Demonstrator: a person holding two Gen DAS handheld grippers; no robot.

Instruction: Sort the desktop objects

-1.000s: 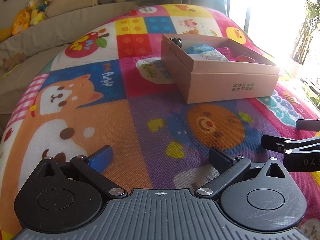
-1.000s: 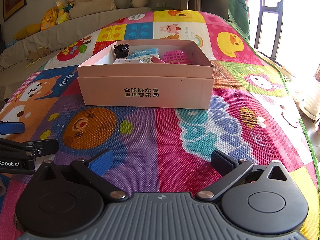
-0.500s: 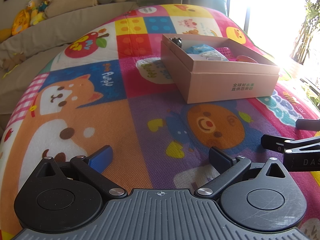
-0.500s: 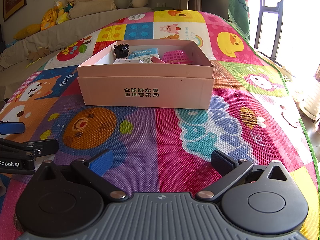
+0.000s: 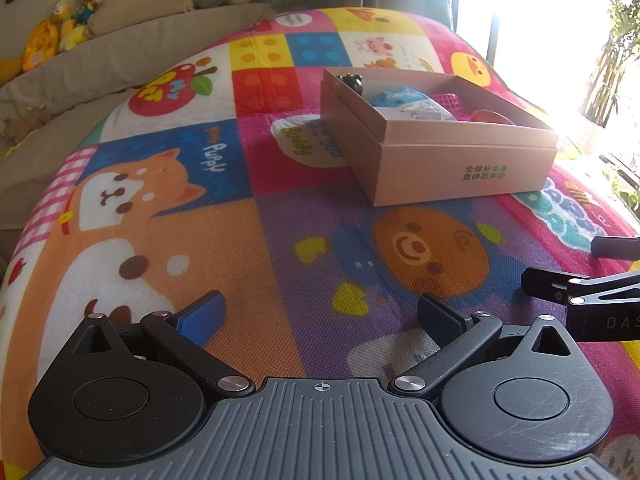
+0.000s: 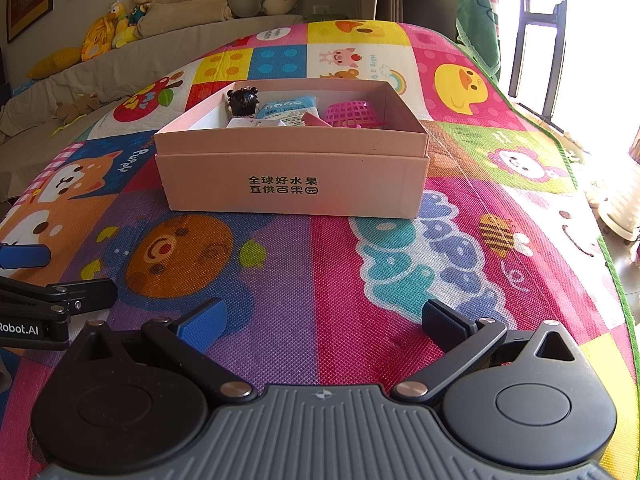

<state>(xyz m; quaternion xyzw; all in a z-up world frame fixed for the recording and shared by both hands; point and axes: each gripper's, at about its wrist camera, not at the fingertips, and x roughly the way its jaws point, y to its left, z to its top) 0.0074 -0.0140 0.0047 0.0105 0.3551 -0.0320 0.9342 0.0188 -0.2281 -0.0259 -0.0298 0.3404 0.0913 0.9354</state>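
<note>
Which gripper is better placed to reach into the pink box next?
Right gripper, probably: the pink box sits squarely ahead of it. For the left gripper, also open, it lies off to the right.

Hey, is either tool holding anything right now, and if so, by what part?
Nothing is held. The left tool and the right tool are both open over the play mat, with only mat between their fingers. The sorted items sit in the pink box.
</note>
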